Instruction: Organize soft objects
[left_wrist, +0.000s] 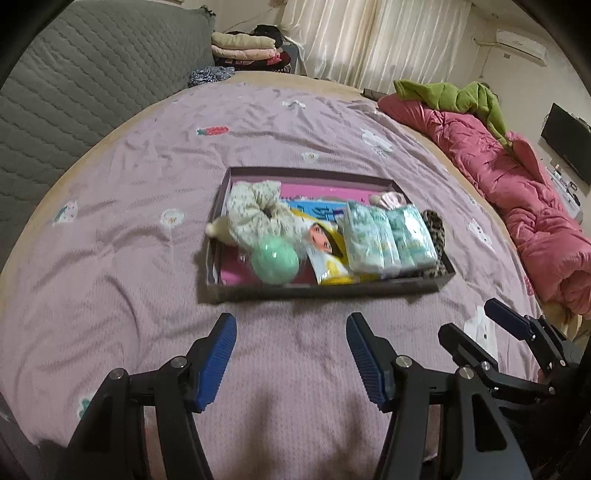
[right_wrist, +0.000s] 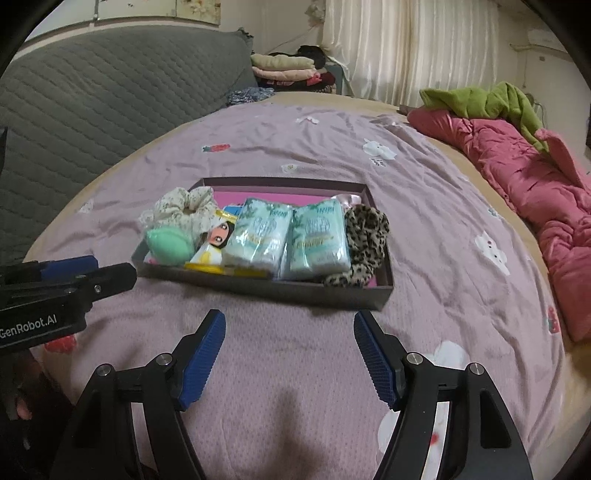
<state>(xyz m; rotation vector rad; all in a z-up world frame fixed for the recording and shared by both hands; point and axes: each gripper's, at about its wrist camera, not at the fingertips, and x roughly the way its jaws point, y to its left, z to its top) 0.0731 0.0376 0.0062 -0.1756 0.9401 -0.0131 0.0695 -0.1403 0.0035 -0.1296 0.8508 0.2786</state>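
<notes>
A shallow dark box (left_wrist: 321, 290) (right_wrist: 295, 293) lies on the bed with soft items in it: a floral scrunchie (left_wrist: 255, 218) (right_wrist: 184, 210), a mint green ball (left_wrist: 275, 261) (right_wrist: 170, 242), tissue packs (left_wrist: 388, 236) (right_wrist: 288, 236), a yellow packet with a cartoon face (left_wrist: 325, 243) (right_wrist: 216, 240), and a leopard scrunchie (left_wrist: 434, 225) (right_wrist: 365, 240). My left gripper (left_wrist: 291, 325) is open and empty just in front of the box. My right gripper (right_wrist: 290, 321) is open and empty, also short of the box. The right gripper also shows in the left wrist view (left_wrist: 476, 325), and the left gripper in the right wrist view (right_wrist: 88, 271).
The bed has a lilac patterned sheet (left_wrist: 147, 206) (right_wrist: 443, 221). A pink quilt (left_wrist: 517, 192) (right_wrist: 535, 192) with a green garment (left_wrist: 461, 96) (right_wrist: 491, 99) lies along the right. A grey padded headboard (left_wrist: 74, 81) (right_wrist: 92, 85) and folded clothes (left_wrist: 243, 48) (right_wrist: 284, 66) stand at the back.
</notes>
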